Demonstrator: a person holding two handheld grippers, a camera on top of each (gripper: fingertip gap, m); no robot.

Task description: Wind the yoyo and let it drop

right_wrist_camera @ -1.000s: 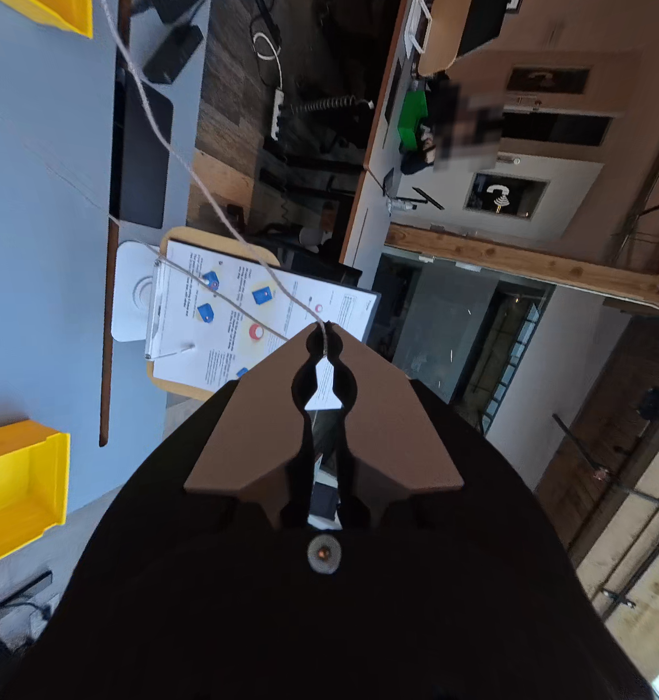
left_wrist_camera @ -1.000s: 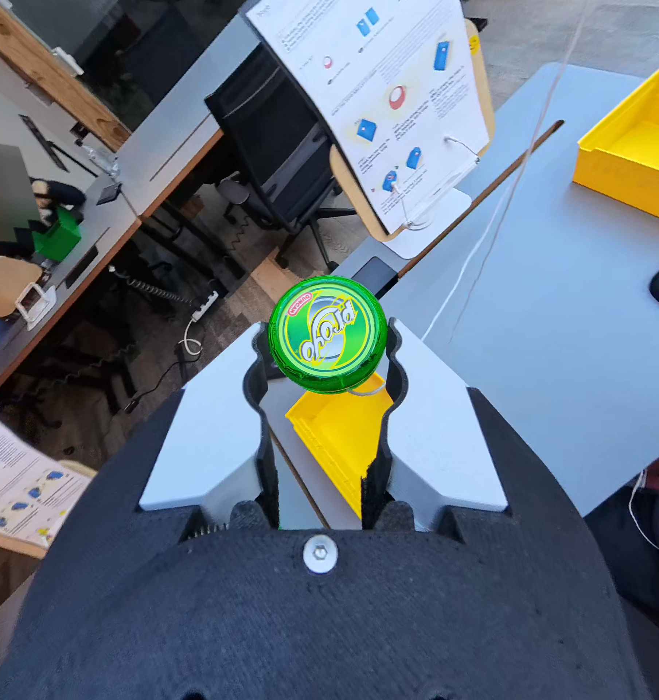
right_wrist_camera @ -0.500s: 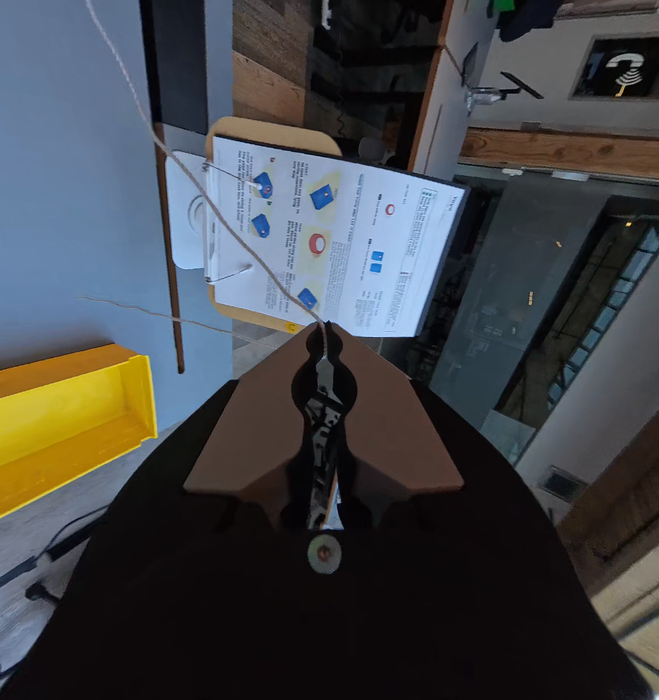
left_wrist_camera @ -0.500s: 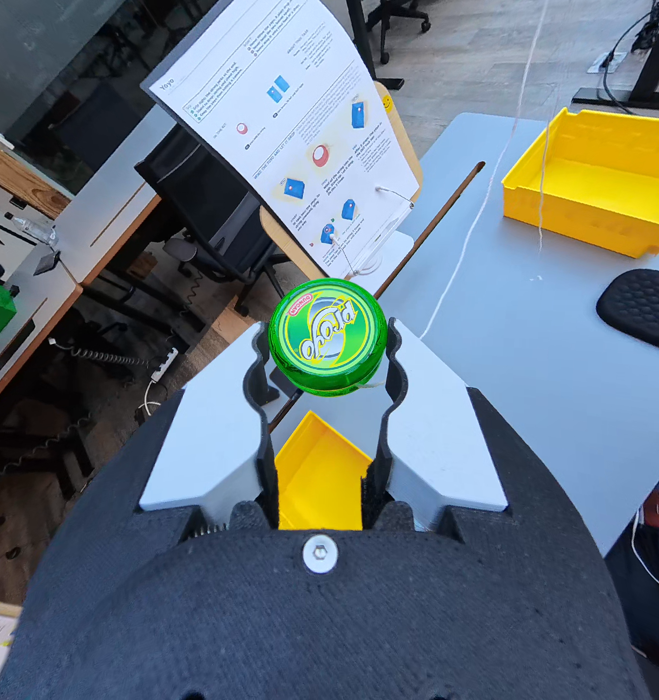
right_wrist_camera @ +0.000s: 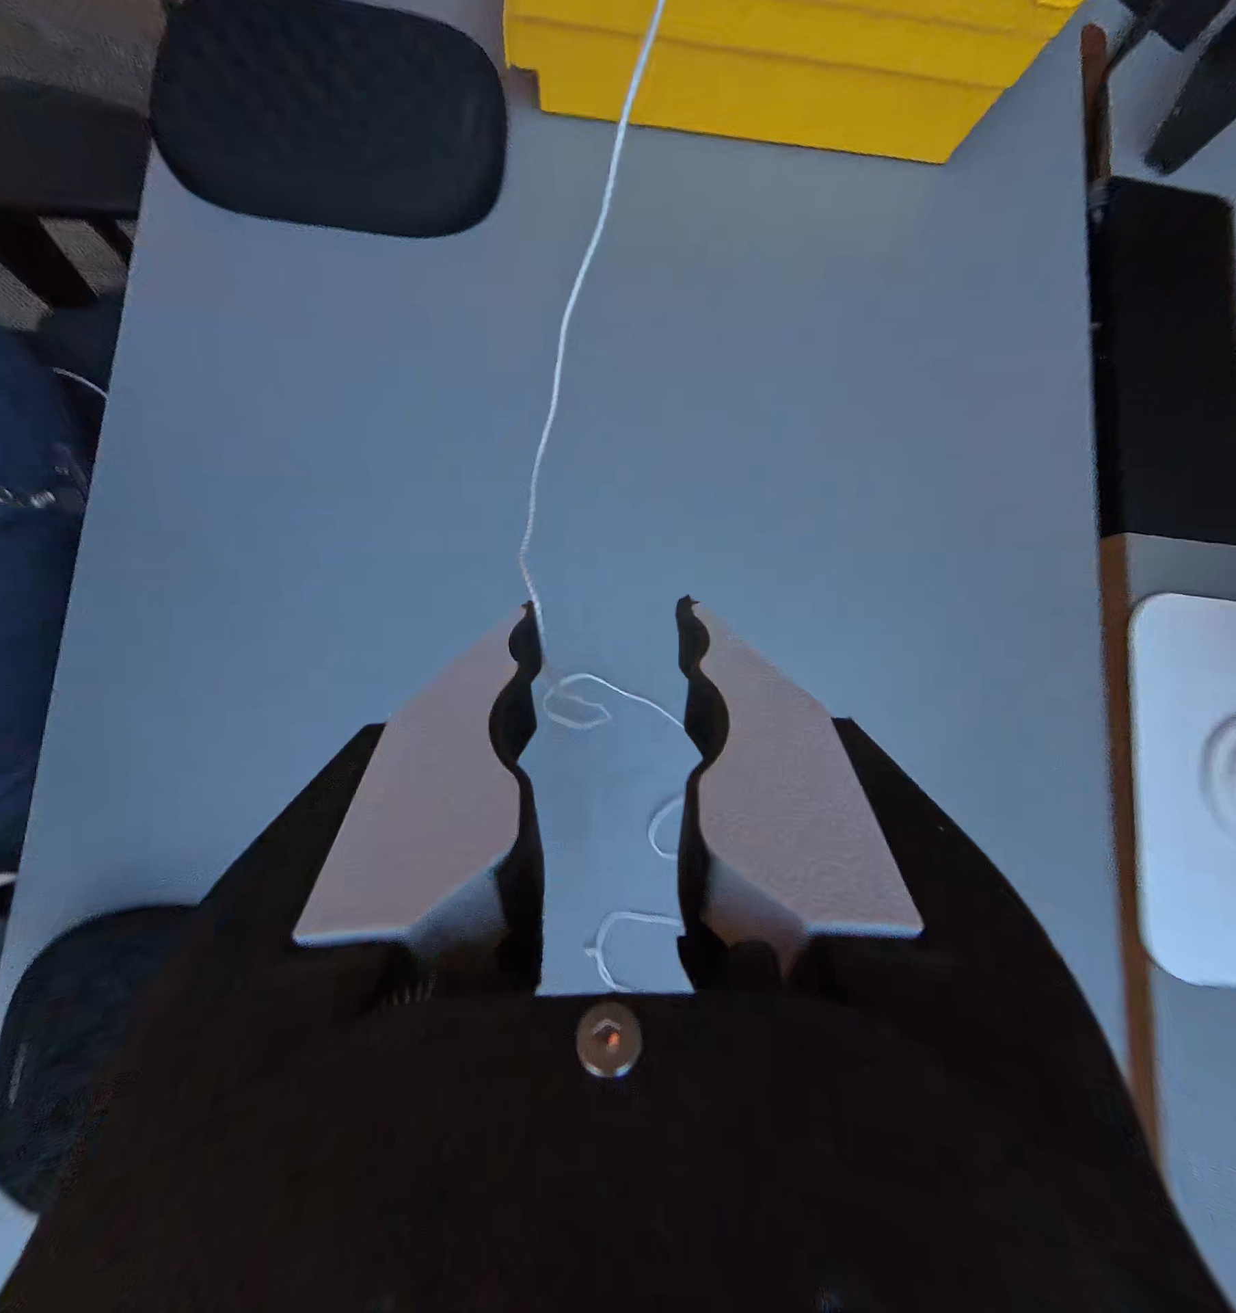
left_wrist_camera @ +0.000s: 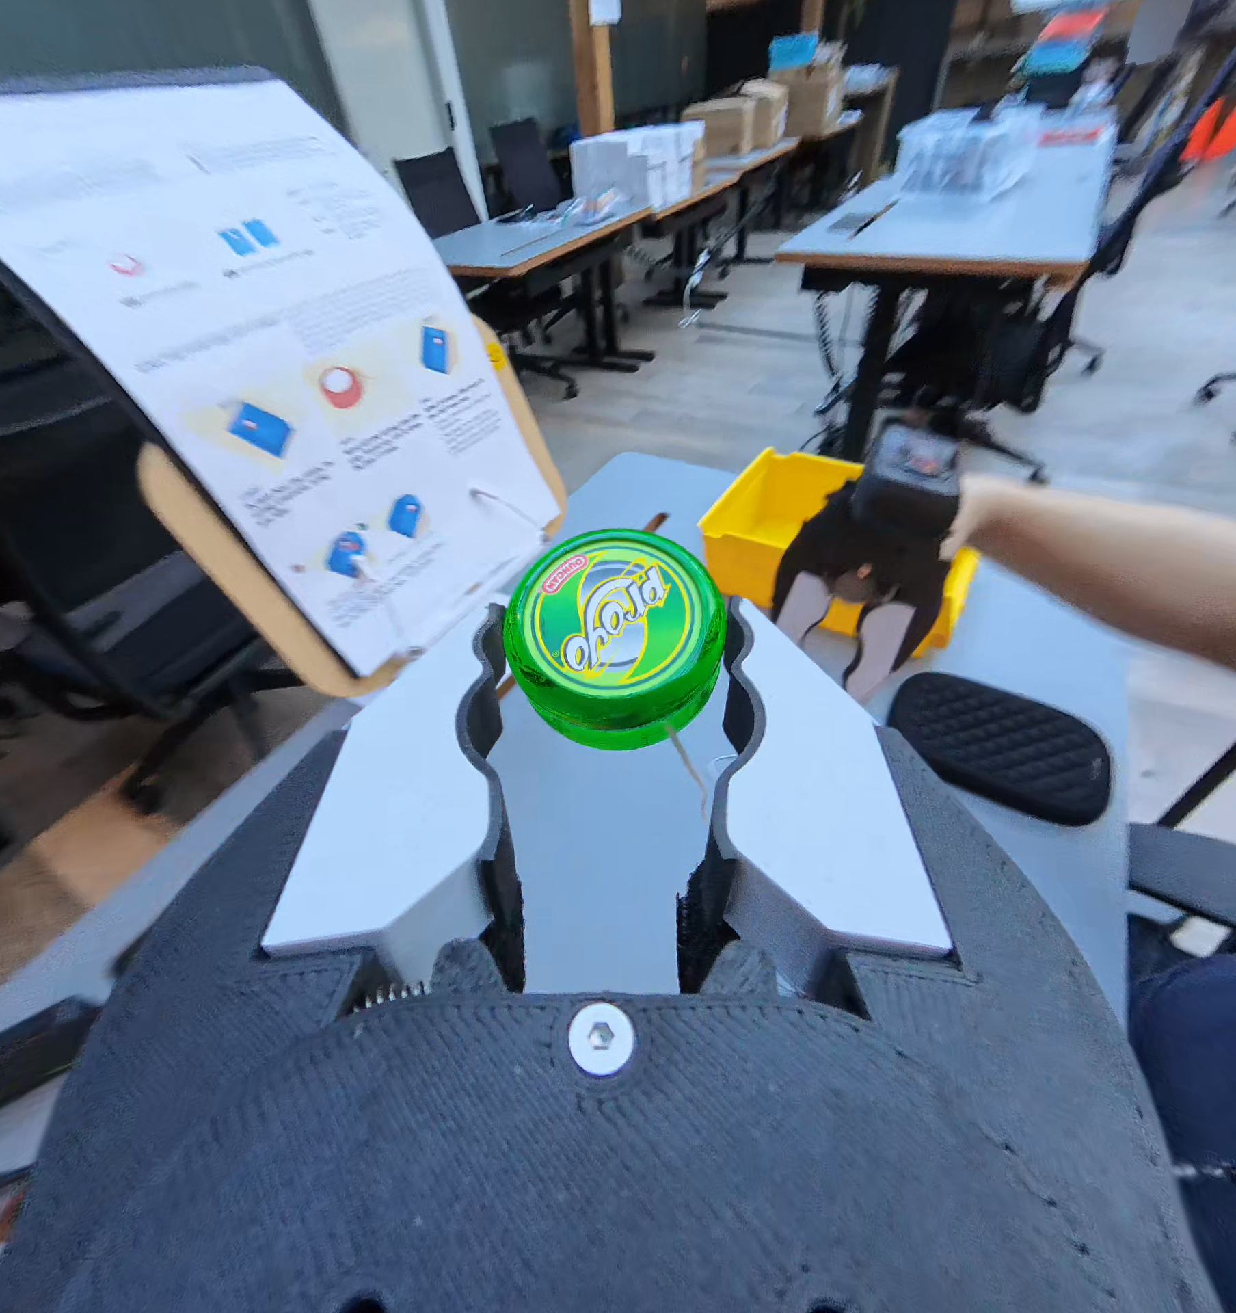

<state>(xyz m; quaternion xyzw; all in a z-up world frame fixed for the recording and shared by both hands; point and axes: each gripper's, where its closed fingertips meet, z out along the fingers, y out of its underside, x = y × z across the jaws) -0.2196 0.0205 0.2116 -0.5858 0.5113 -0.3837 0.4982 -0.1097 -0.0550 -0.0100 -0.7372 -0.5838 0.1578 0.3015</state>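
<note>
My left gripper point(left_wrist_camera: 611, 619) is shut on the green yoyo point(left_wrist_camera: 615, 639), which lies flat between the fingertips above the grey table point(left_wrist_camera: 1027, 639). A short piece of white string point(left_wrist_camera: 687, 767) hangs from its groove. My right gripper point(right_wrist_camera: 604, 611) is open and points down at the table point(right_wrist_camera: 849, 398). The white string point(right_wrist_camera: 578, 298) runs down from the top of the right wrist view past the left fingertip point(right_wrist_camera: 526, 625). It lies in loose loops point(right_wrist_camera: 576, 700) on the table between the fingers. The left wrist view shows the right gripper point(left_wrist_camera: 864, 618) farther off, open, held by a person's arm point(left_wrist_camera: 1126, 568).
A yellow bin point(left_wrist_camera: 764, 511) stands behind the right gripper and also shows in the right wrist view point(right_wrist_camera: 743, 78). A black padded rest point(left_wrist_camera: 999, 746) lies on the right of the table. An instruction sheet on a stand point(left_wrist_camera: 281, 355) rises at the left. Desks and chairs stand beyond. The left gripper's tips are roughly 25 centimeters from the right gripper's.
My right gripper has opened and let go of the string, and now faces down at the table. The string has dropped into loops. My left gripper has swung round with the yoyo still held.
</note>
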